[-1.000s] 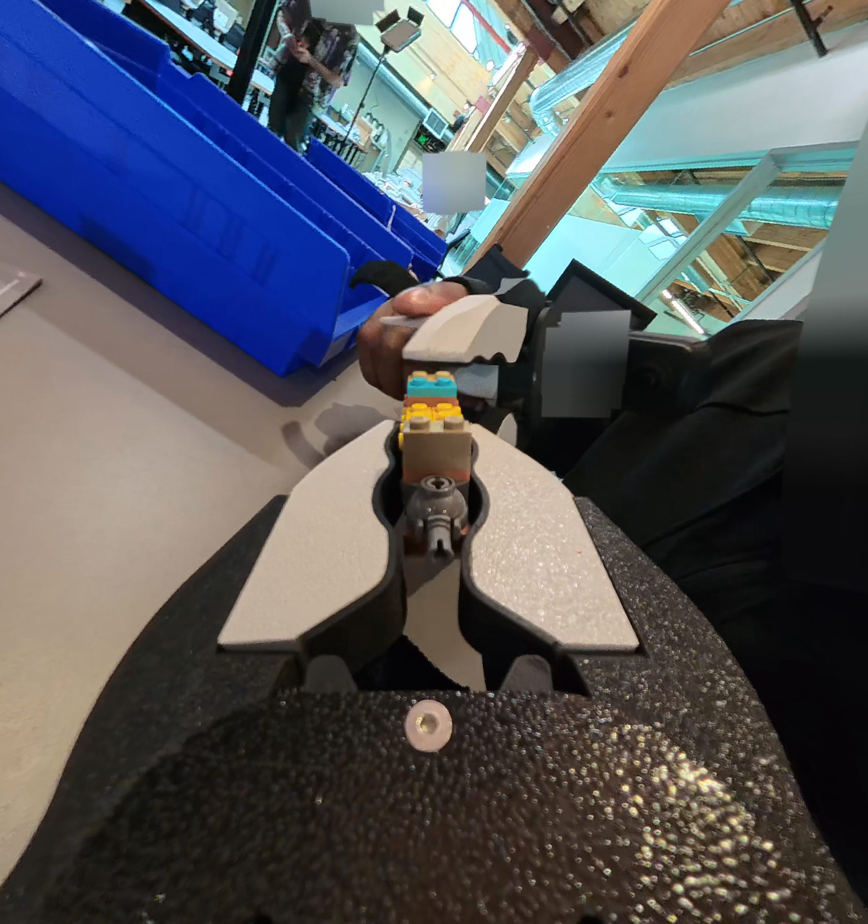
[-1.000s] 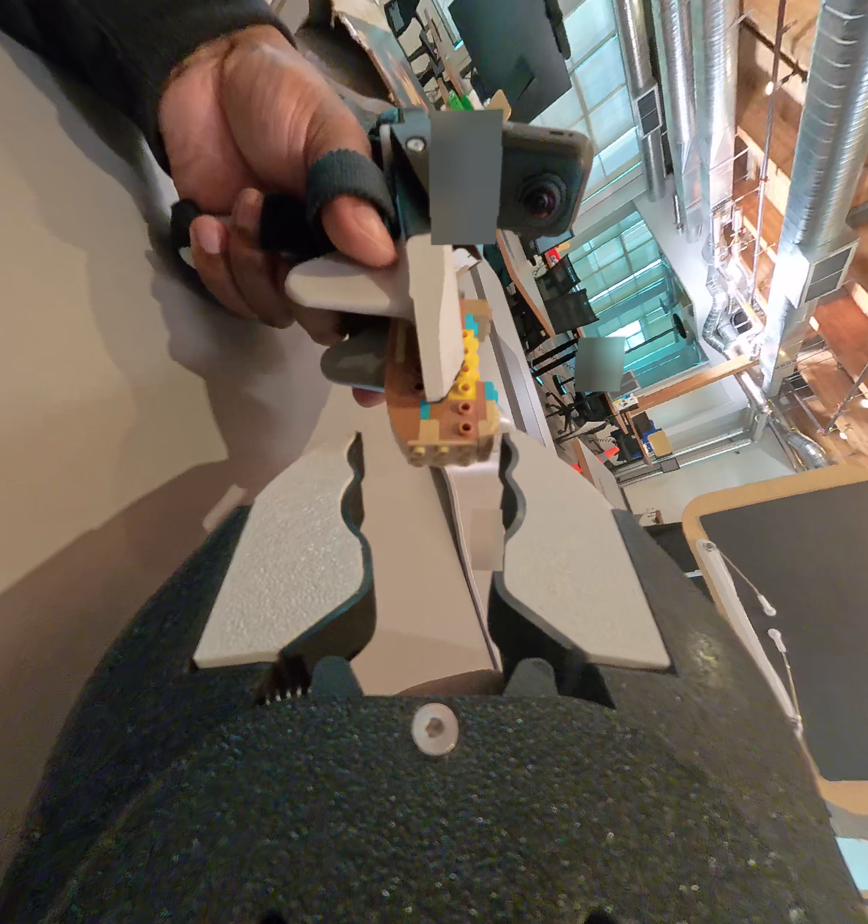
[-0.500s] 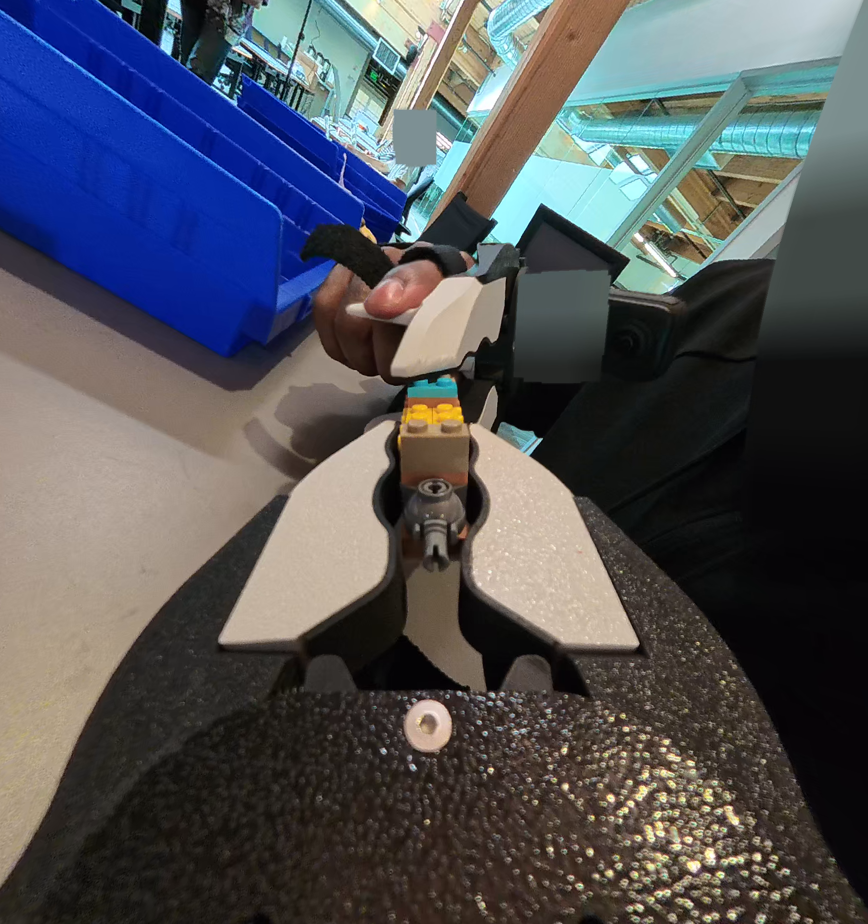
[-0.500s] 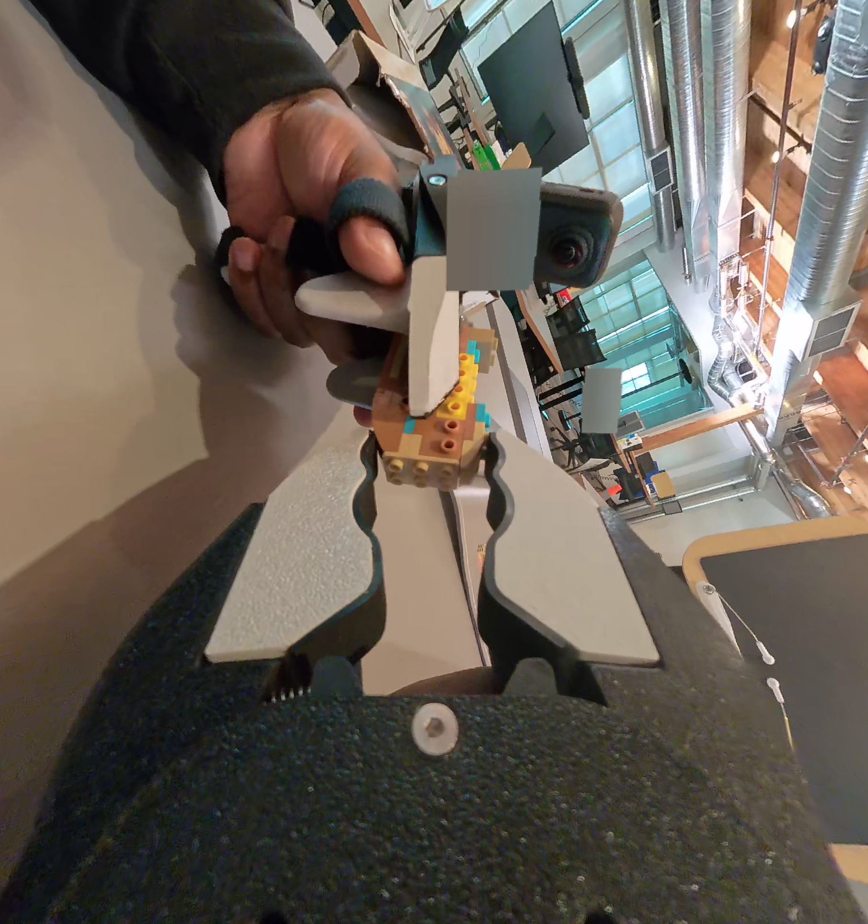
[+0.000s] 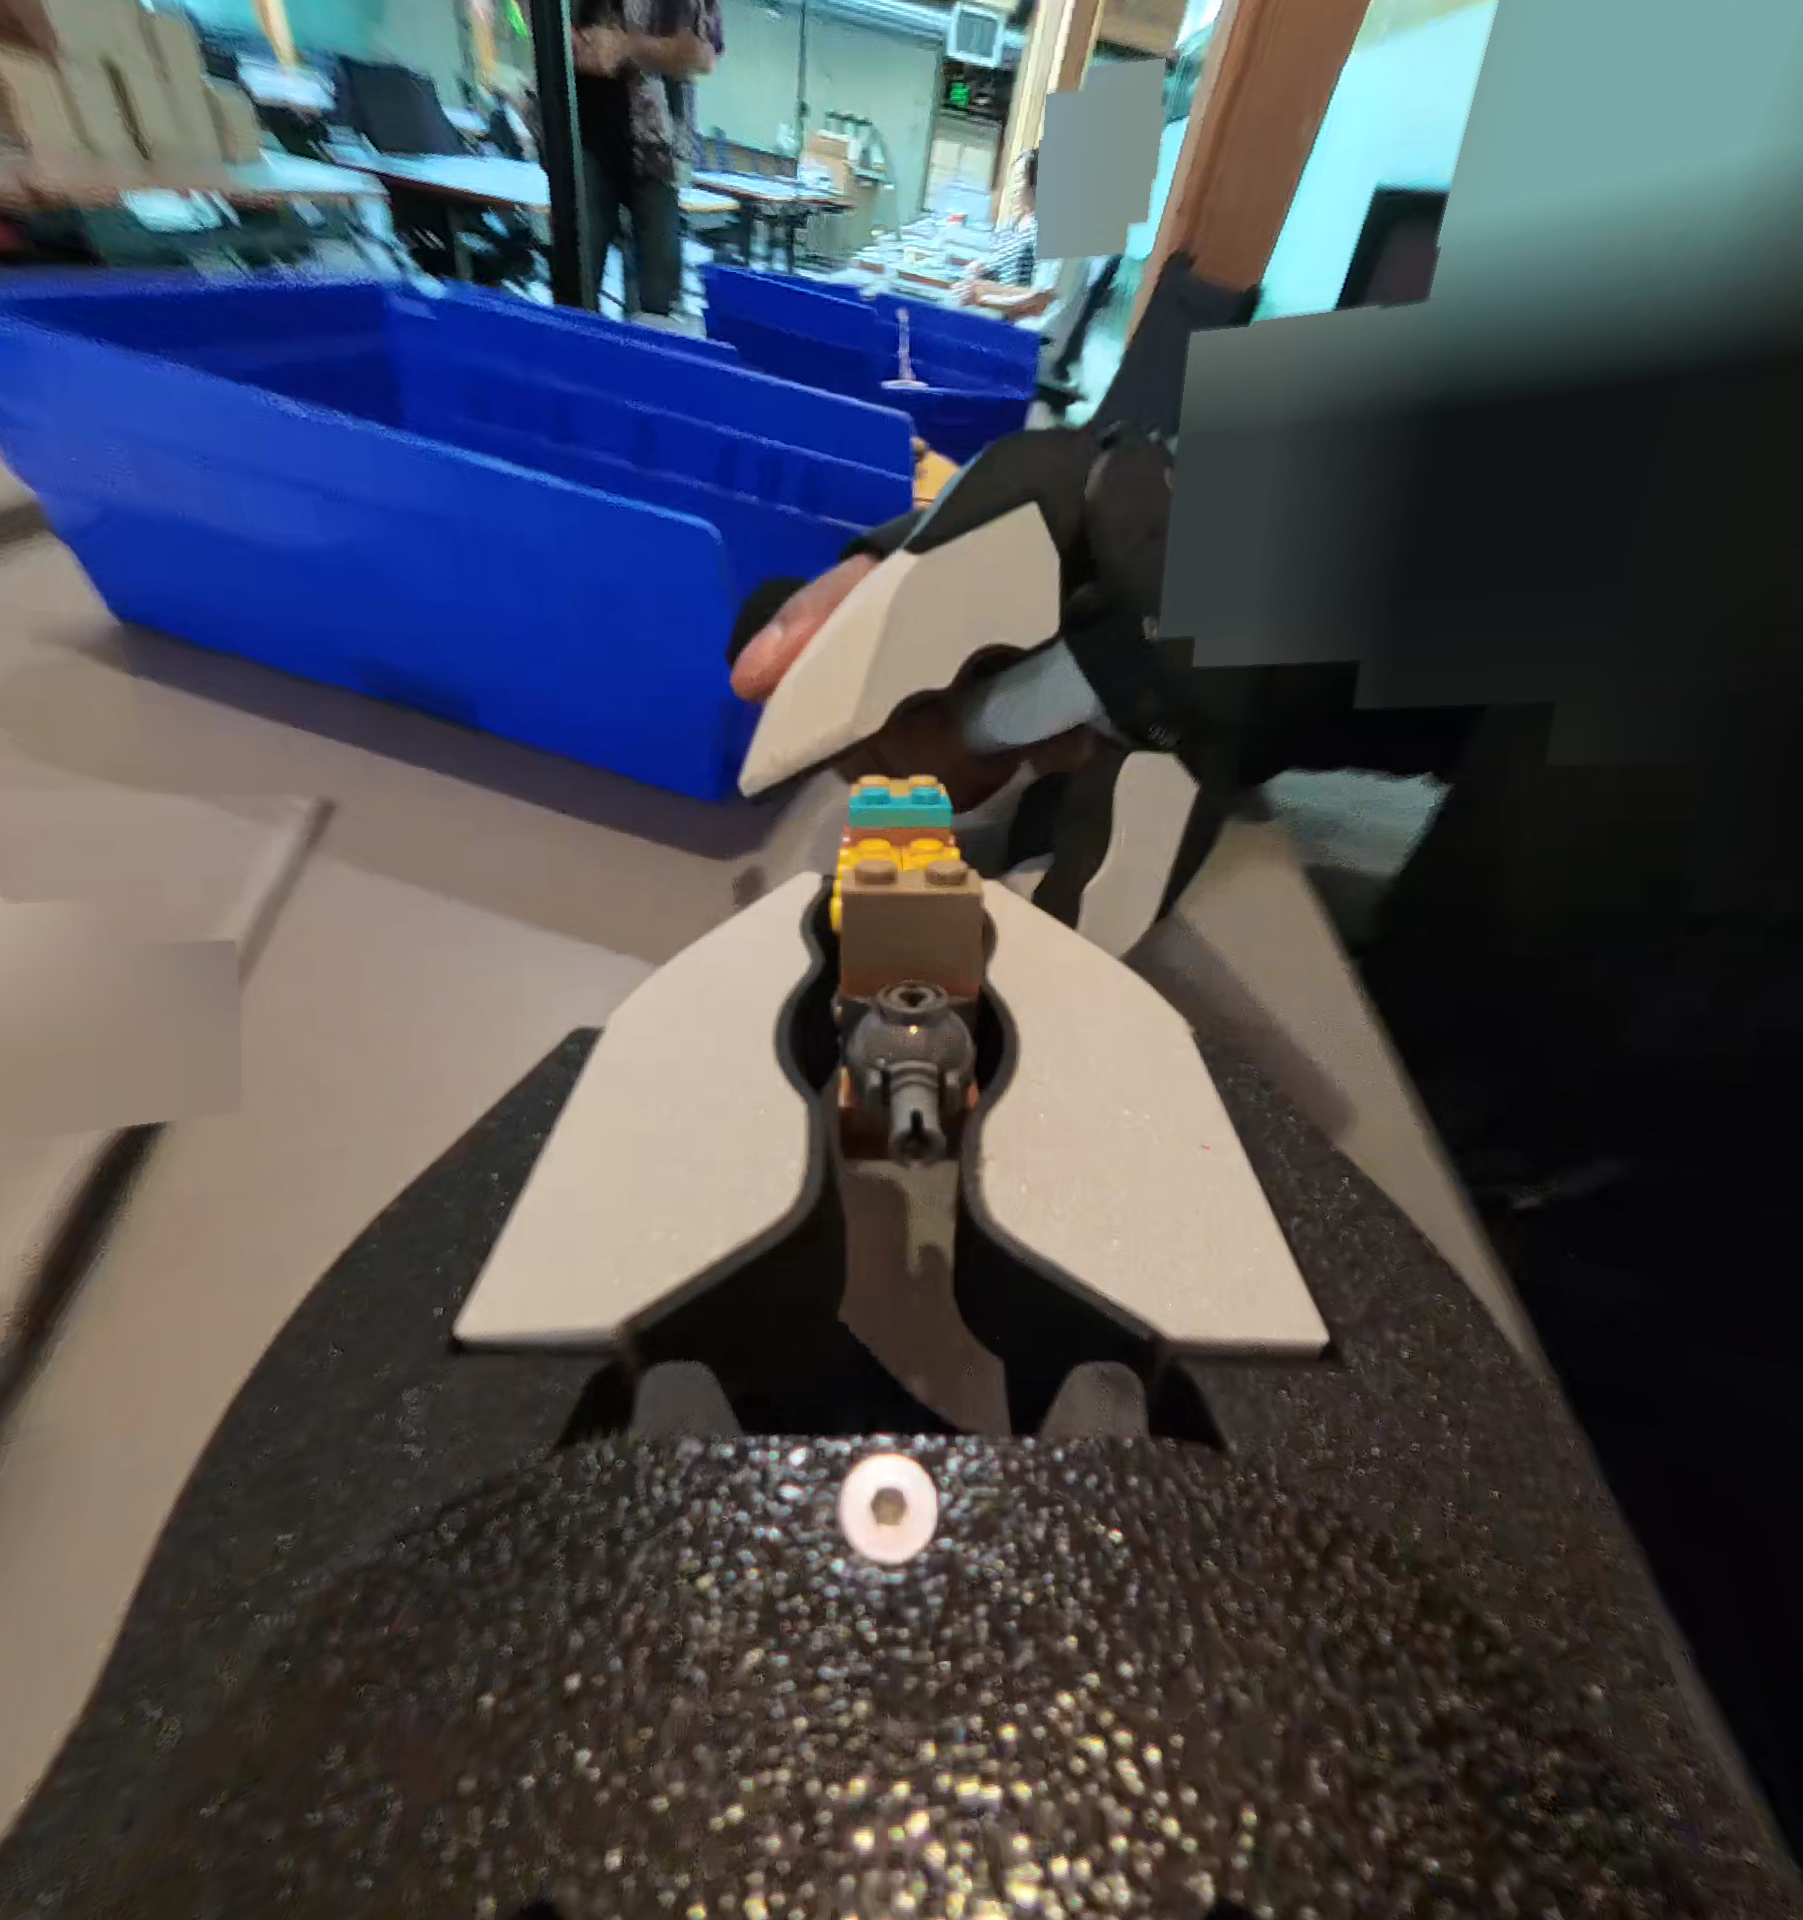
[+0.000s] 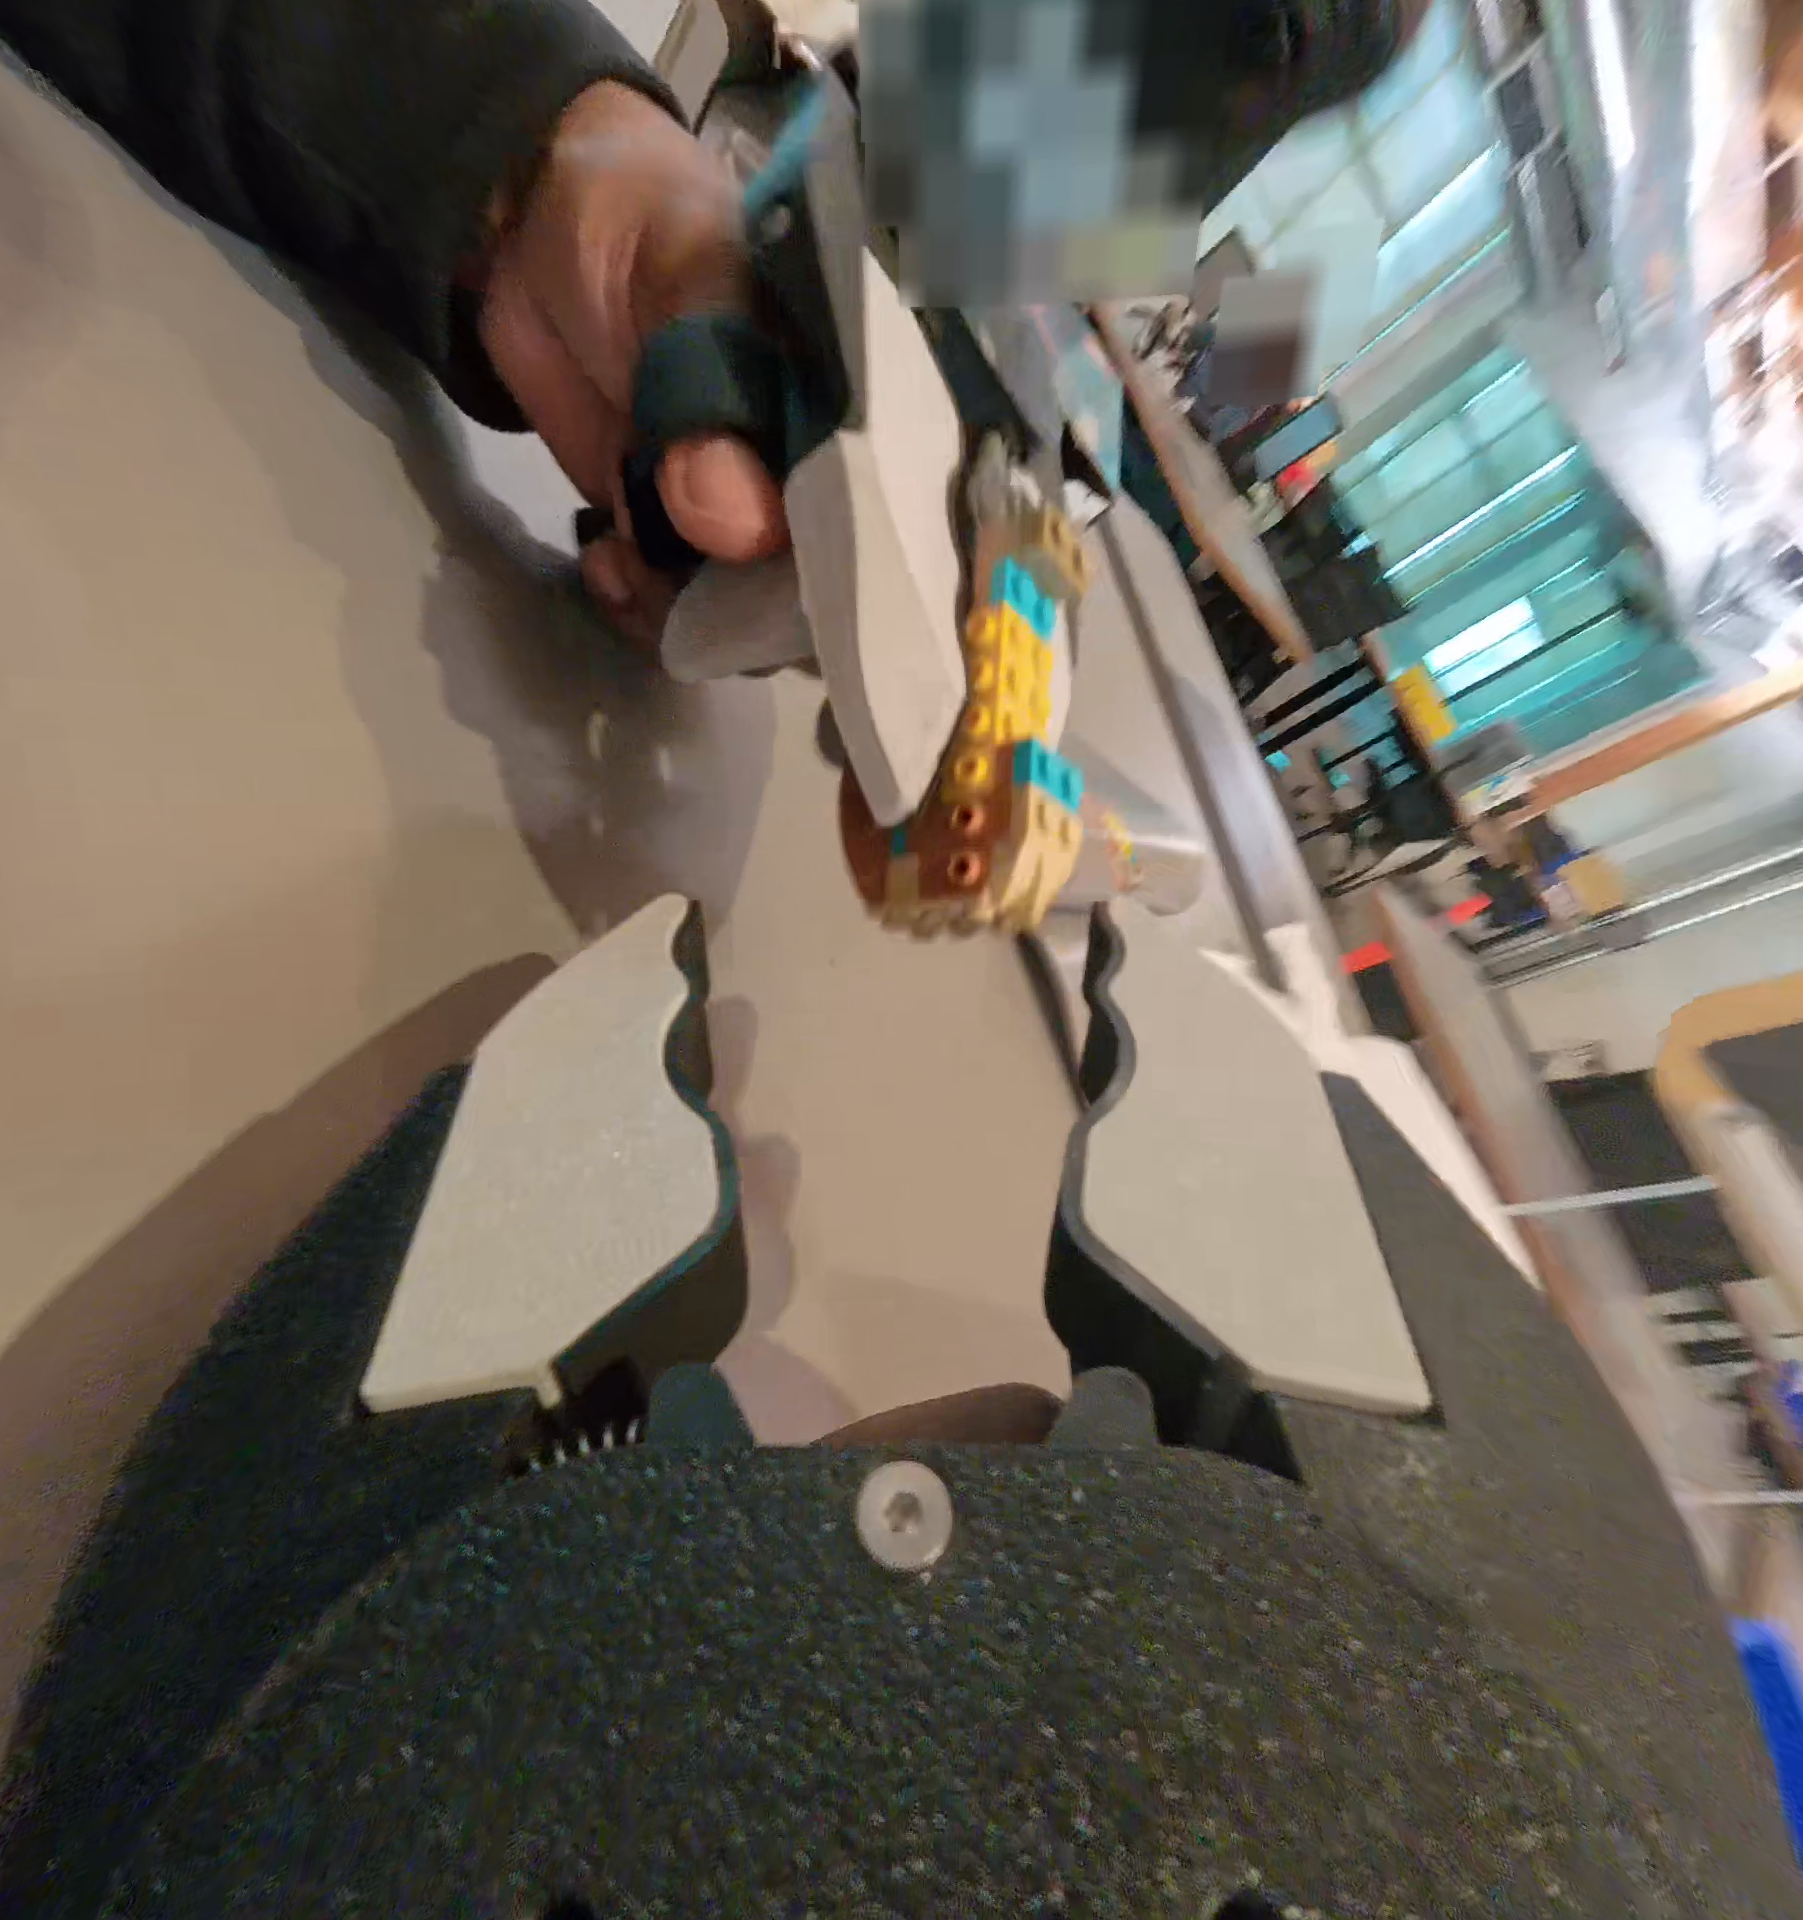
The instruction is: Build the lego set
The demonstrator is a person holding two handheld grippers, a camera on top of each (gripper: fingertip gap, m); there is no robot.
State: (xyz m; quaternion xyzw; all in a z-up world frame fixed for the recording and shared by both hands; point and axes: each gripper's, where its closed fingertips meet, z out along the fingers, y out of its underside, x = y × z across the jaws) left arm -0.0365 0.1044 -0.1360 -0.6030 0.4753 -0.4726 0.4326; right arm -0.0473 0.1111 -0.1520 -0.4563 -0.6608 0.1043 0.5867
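Clamping the lego model (image 5: 909, 935) at frame centre, my left gripper (image 5: 907, 914) grips it firmly. My right gripper (image 6: 892, 935) stands apart, empty, just below the model.

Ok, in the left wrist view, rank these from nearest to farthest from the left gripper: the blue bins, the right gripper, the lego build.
1. lego build: clamped between the left gripper fingers, dead centre.
2. right gripper: just beyond the build's far end, slightly right, not touching it.
3. blue bins: farther back on the table, to the left.
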